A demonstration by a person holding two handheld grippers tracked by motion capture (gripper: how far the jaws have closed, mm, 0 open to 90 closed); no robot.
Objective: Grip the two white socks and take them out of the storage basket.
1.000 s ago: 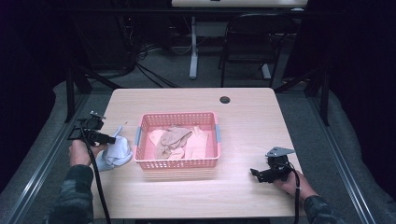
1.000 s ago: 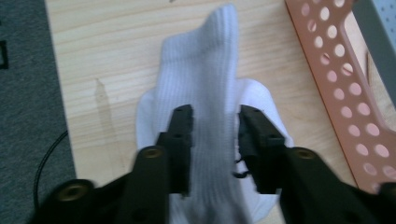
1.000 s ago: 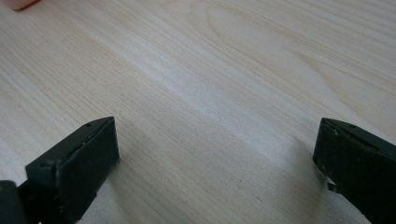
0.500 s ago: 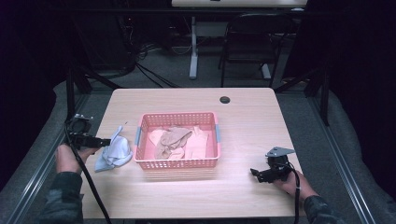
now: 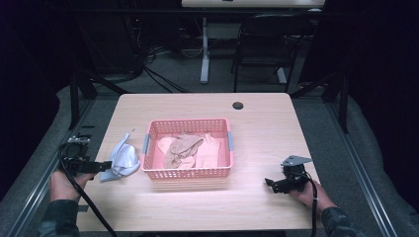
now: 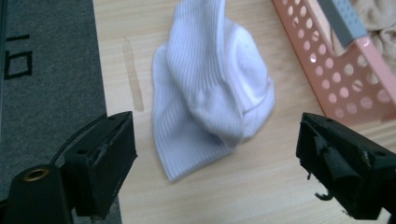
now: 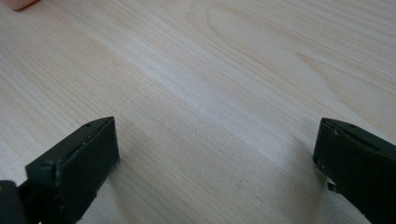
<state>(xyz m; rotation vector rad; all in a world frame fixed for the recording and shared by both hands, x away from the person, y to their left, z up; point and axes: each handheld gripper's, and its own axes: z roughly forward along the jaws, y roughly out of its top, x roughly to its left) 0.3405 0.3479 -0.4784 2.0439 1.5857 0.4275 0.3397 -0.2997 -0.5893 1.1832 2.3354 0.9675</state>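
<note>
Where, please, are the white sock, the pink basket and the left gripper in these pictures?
white sock (image 6: 210, 93), left gripper view, on its ribbed middle fold.
pink basket (image 5: 187, 173), high view, on its near wall.
left gripper (image 5: 106, 165), high view, at the tips of its open jaws beside the sock.

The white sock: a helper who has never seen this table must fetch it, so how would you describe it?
Find the pink basket in the middle of the wooden table. The white sock lies crumpled on the tabletop just outside its left end. The other laundry is tan and inside the basket.
</note>
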